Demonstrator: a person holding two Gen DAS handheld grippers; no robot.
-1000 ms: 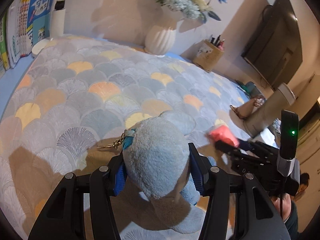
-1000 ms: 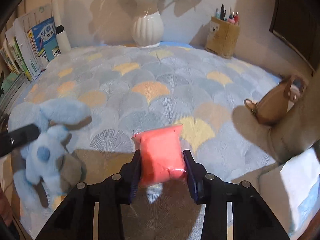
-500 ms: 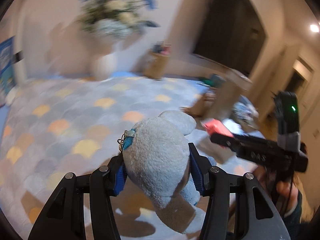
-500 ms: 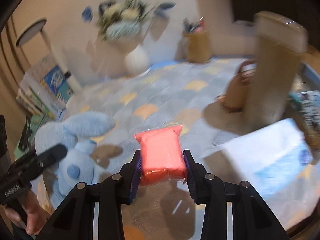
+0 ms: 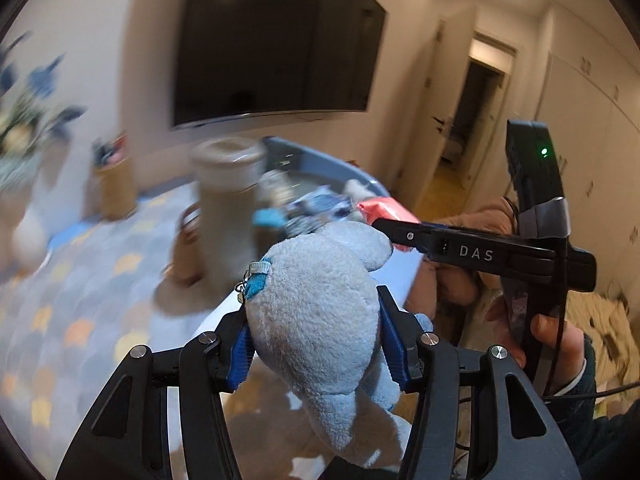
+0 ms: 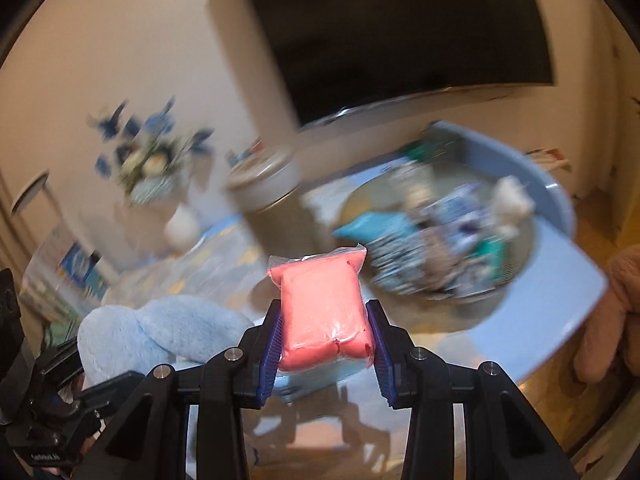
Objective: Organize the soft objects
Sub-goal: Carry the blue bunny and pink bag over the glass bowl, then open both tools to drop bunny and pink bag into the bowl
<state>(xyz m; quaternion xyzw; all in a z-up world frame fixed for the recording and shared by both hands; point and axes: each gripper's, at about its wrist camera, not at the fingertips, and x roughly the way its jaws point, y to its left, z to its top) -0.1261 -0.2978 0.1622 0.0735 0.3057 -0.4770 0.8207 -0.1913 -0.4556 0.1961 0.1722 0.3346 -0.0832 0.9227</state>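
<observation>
Plush toy (image 5: 316, 320) in the left gripper (image 5: 314, 344) and pink packet (image 6: 324, 316) in the right gripper (image 6: 324, 344), both clamped, have swung from the table toward the blue bin (image 6: 560, 208), likely for dropping.

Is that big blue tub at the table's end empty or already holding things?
Holding things. The blue tub contains a blurred heap of soft items, teal, patterned and cream pieces among them.

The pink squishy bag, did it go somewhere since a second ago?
Yes. The pink squishy bag, clamped in the right tool, has swung right, away from the white vase and toward the blue basket of soft things.
</observation>
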